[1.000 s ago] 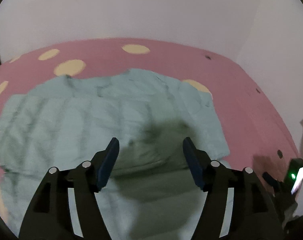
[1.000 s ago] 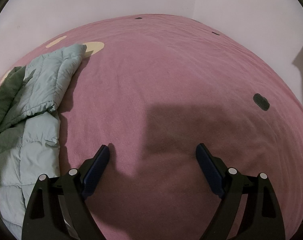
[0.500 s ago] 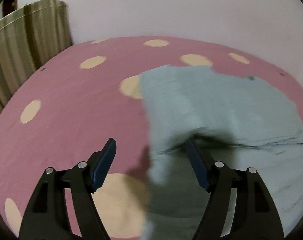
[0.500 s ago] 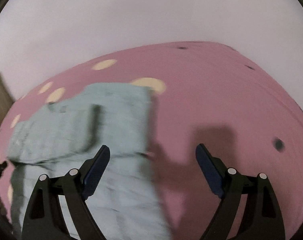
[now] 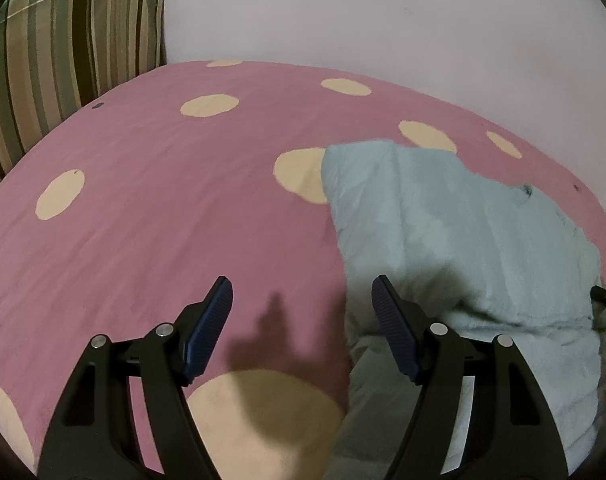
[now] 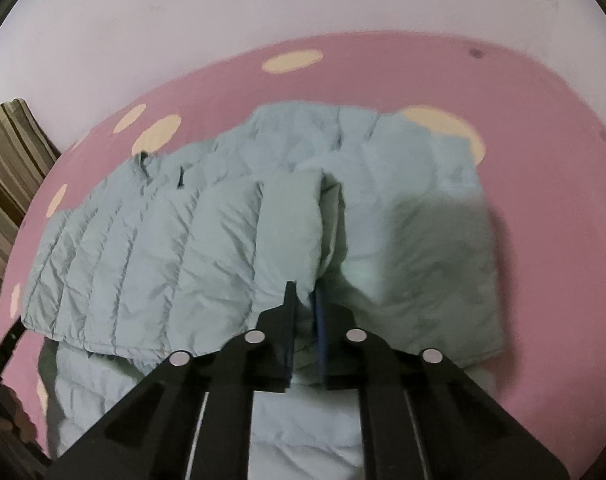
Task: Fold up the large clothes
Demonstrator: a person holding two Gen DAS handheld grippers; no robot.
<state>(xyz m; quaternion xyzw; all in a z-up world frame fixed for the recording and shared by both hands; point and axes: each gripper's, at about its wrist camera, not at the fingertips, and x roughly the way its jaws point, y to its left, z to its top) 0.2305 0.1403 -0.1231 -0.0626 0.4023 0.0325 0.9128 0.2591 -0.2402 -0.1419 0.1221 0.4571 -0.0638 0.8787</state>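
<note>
A pale green quilted puffer jacket (image 6: 207,248) lies partly folded on a pink bed cover with cream dots (image 6: 543,152). My right gripper (image 6: 305,300) is shut on a fold of the jacket near its middle edge, the cloth pinched between the blue pads. In the left wrist view the jacket (image 5: 463,232) lies to the right. My left gripper (image 5: 303,300) is open and empty over the bare pink cover (image 5: 143,220), its right finger (image 5: 391,320) at the jacket's left edge.
A striped brown and green cushion (image 5: 63,48) stands at the bed's far left against a white wall (image 5: 383,12). It also shows at the left edge of the right wrist view (image 6: 7,168). The bed reaches the wall at the back.
My right gripper swung left over the jacket and closed on a fold of it. My left gripper swung left off the jacket to its left edge and stayed open.
</note>
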